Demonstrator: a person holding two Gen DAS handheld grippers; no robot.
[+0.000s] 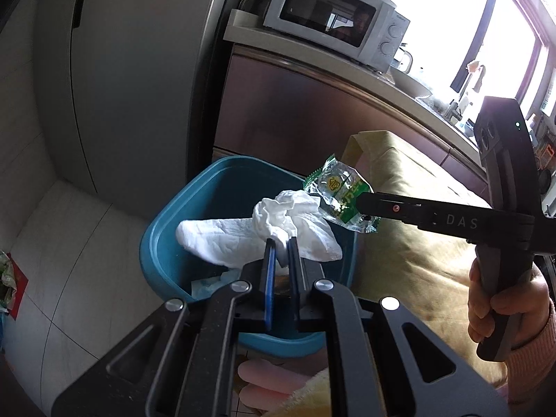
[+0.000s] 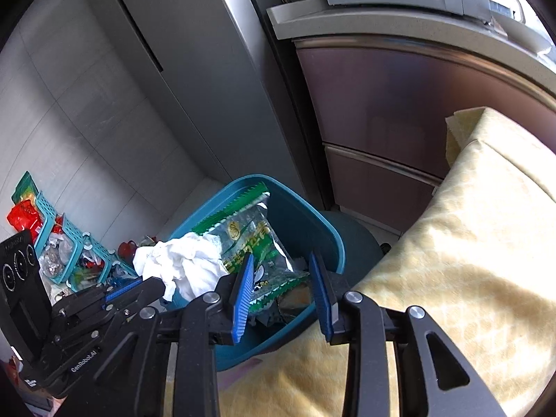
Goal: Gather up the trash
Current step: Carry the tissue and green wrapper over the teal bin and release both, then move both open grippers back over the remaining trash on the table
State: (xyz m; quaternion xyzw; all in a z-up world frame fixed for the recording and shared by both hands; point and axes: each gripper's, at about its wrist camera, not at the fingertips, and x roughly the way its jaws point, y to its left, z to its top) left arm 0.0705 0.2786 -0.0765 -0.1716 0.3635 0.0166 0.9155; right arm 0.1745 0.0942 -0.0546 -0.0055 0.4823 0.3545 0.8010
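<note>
A blue trash bin [image 1: 222,187] stands on the floor beside the table; it also shows in the right wrist view [image 2: 323,232]. My left gripper [image 1: 282,243] is shut on a crumpled white tissue [image 1: 264,232] and holds it over the bin. The tissue also shows in the right wrist view [image 2: 180,264]. My right gripper [image 2: 283,271] is open over the bin, its jaws wide apart. A clear and green plastic wrapper [image 2: 253,239] hangs at its left pad above the bin. In the left wrist view the wrapper [image 1: 340,191] sits at the right gripper's tip [image 1: 361,205].
A table with a yellow cloth [image 2: 469,243] is right of the bin. A grey fridge [image 1: 139,69] and brown cabinets [image 2: 382,111] with a microwave [image 1: 333,17] stand behind. Teal baskets with clutter [image 2: 66,253] lie on the floor at left.
</note>
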